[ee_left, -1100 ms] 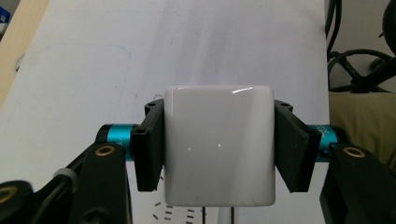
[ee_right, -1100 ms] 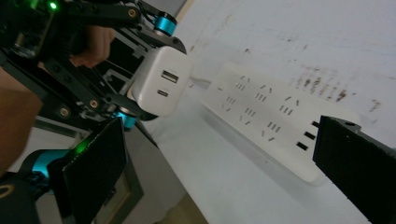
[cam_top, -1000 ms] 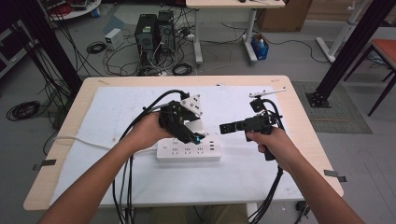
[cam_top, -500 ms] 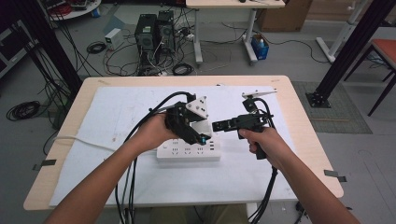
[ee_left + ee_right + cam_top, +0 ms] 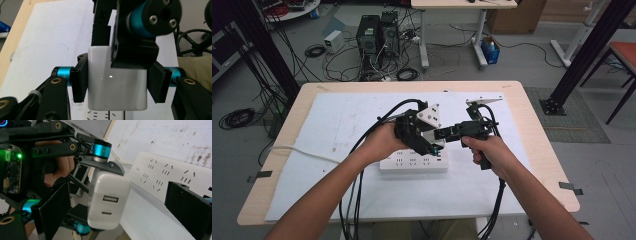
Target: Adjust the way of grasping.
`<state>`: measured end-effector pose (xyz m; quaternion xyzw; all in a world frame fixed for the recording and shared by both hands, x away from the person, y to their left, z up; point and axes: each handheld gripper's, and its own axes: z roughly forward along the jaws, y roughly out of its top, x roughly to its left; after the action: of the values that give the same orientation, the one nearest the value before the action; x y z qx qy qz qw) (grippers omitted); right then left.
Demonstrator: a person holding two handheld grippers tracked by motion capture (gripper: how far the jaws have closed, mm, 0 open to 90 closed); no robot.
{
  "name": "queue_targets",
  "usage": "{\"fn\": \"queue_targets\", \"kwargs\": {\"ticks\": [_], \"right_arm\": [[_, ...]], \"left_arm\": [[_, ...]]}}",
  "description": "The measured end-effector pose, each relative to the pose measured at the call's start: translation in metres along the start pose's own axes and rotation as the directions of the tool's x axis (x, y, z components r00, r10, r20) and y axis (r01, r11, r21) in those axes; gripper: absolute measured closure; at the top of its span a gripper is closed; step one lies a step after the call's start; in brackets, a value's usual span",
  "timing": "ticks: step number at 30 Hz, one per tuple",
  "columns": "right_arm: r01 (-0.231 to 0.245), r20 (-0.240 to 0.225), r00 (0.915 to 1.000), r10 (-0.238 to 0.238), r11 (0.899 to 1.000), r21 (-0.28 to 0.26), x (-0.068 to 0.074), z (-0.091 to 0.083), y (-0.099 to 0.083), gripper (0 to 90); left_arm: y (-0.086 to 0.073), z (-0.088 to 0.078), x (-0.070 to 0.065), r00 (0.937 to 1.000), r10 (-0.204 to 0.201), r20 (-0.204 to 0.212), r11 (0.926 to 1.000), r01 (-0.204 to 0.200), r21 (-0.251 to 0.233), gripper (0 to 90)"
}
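2 grippers meet over the middle of the surface (image 5: 522, 120), which carries a white sheet (image 5: 342, 120), and the right one has come in a good way from where it was a second ago, when it sat well off to the right of the left one. Next down in size, the white power strip (image 5: 412, 163) lies flat just below both grippers, its sockets empty as far as the high view shows. The left gripper (image 5: 424, 145) is clamped on the white USB charger (image 5: 116, 85), 1 black pad pressed to each side, holding it up just above the strip. The right gripper (image 5: 439, 134) now has its jaws either side of that charger (image 5: 110, 200): they have just been closing a little, but both pads are visibly clear of the charger's body, so nothing is pinched on that side yet. Looks like a handover, or a re-grip before plugging it in. The right jaws need to close a fair bit more before the left can safely let go.
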<state>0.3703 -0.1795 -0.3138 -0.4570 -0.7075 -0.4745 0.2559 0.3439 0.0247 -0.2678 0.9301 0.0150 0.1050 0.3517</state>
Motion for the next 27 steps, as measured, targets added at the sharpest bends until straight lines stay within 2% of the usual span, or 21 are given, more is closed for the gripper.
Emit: {"fn": "queue_targets", "kwargs": {"ticks": [4,6,8,10,16,24,27], "right_arm": [[-0.015,-0.011,0.9998,0.015,1.000,0.001,-0.0011,0.0017,0.0007,8.4],[-0.022,-0.024,0.9995,0.022,1.000,0.000,-0.0016,0.0016,0.0005,18.4],[-0.040,-0.036,0.9986,0.039,0.999,-0.003,-0.0026,0.0018,0.0008,18.6],[-0.060,-0.040,0.9974,0.060,0.998,0.003,-0.0034,0.0016,0.0013,24.8],[-0.122,-0.081,0.9891,0.123,0.992,0.011,-0.0063,0.0019,0.0012,35.9],[-0.136,-0.091,0.9861,0.139,0.990,0.046,-0.0072,0.0075,0.0000,45.1],[-0.137,-0.099,0.9851,0.141,0.990,0.040,-0.0079,0.0088,-0.0004,53.0]], "left_arm": [[0.0011,0.0011,0.0004,1.0000,0.000,0.000,1.0000,0.000,-0.006,42.5],[0.0017,0.0016,0.0004,1.0000,0.006,-0.002,0.9999,-0.006,-0.008,42.5],[0.0021,0.0024,-0.0001,1.0000,0.008,-0.003,0.9999,-0.008,-0.010,42.4],[0.0023,0.0026,0.0001,0.9999,0.010,-0.007,0.9999,-0.010,-0.012,42.4],[0.0021,0.0024,-0.0003,0.9996,0.020,-0.020,0.9996,-0.021,-0.019,42.5],[0.0021,0.0043,-0.0016,0.9994,0.025,-0.024,0.9995,-0.026,-0.017,42.5],[0.0019,0.0048,-0.0019,0.9993,0.028,-0.026,0.9995,-0.028,-0.016,42.5]]}}
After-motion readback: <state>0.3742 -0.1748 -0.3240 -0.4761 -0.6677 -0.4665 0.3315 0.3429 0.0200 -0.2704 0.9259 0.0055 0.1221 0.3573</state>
